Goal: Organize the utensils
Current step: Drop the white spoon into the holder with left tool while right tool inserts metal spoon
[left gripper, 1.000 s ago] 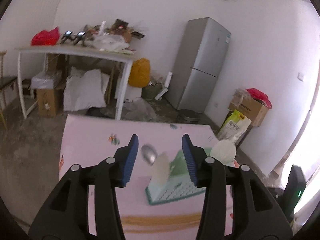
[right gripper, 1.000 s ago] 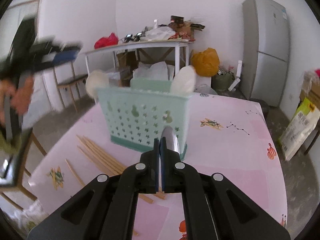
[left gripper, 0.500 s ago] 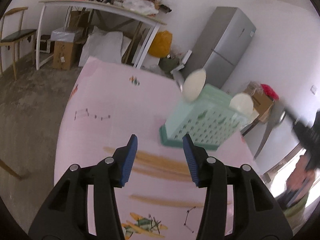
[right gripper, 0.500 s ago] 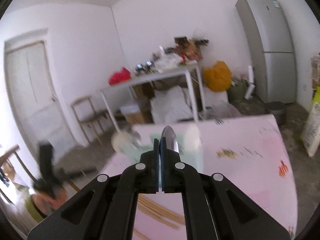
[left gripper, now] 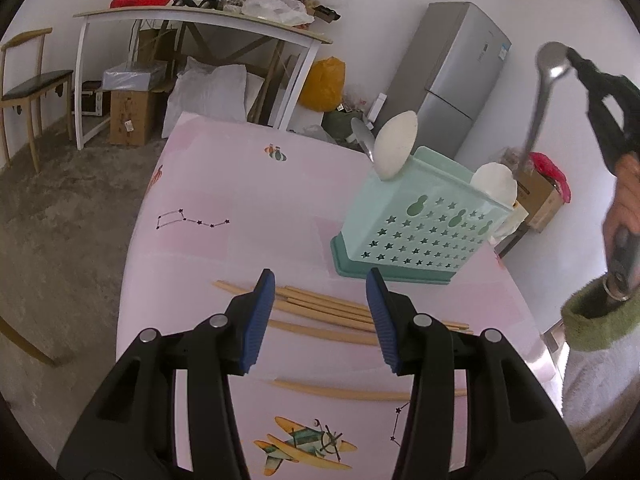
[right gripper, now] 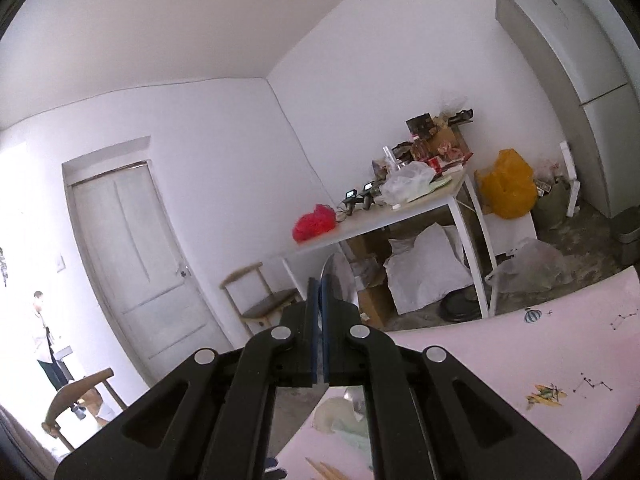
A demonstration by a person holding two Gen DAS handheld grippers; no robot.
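Note:
A mint green utensil basket (left gripper: pixel 416 224) stands on the pink table (left gripper: pixel 224 216). It holds two white spoons (left gripper: pixel 394 144) and a metal spoon (left gripper: pixel 362 136). Several wooden chopsticks (left gripper: pixel 320 308) lie flat in front of it. My left gripper (left gripper: pixel 320 316) is open and empty, just above the chopsticks. My right gripper (right gripper: pixel 320 292) is shut on a metal spoon (right gripper: pixel 334 276), bowl up. In the left wrist view it holds that spoon (left gripper: pixel 546 84) high above the basket's right end, handle pointing down.
A white side table (left gripper: pixel 200 20) with clutter, a chair (left gripper: pixel 28 88), boxes and bags stand behind the pink table. A grey fridge (left gripper: pixel 452 96) is at the back right. A door (right gripper: pixel 136 264) shows in the right wrist view.
My right gripper has lifted the metal spoon from table level to high above the basket. My left gripper has swung back and down towards the chopsticks.

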